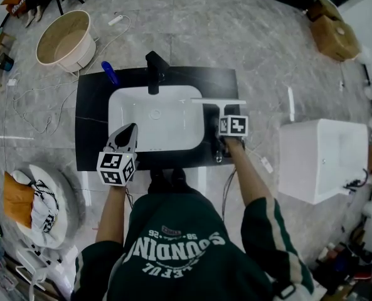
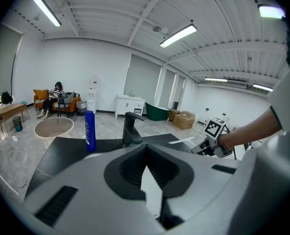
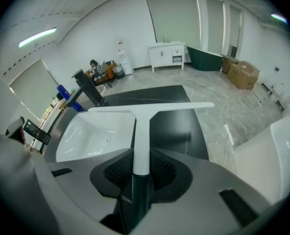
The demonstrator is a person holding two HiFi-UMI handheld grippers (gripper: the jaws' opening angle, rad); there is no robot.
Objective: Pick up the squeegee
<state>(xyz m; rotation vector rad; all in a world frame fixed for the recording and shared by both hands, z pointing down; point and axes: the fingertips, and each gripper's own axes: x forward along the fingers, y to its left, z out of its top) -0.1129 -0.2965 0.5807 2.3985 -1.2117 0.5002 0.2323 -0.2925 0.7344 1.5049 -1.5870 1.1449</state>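
Head view: a black tabletop carries a white rectangular basin set into its centre, with a black tap at the middle of the far edge and a blue bottle lying near the far left corner. The squeegee is over the right half of the tabletop. Its white blade runs parallel to the far edge, from the basin's far right corner toward the right edge, and its handle points back at the near edge. The right tongs point steeply down and are clamped on that handle. The right gripper view confirms the grip: the squeegee stands between both pads of the right tongs, which press on the handle where its white upper section meets the dark lower section, with the blade crosswise beyond the tips. Whether the blade touches the tabletop cannot be determined. The left tongs hang over the basin's near left corner, just inside the near edge. In the left gripper view the left tongs have their tips together and hold nothing. That view also shows the bottle, the tap, the squeegee blade and the right tongs toward the right edge. A round tub stands on the floor beyond the far left corner.
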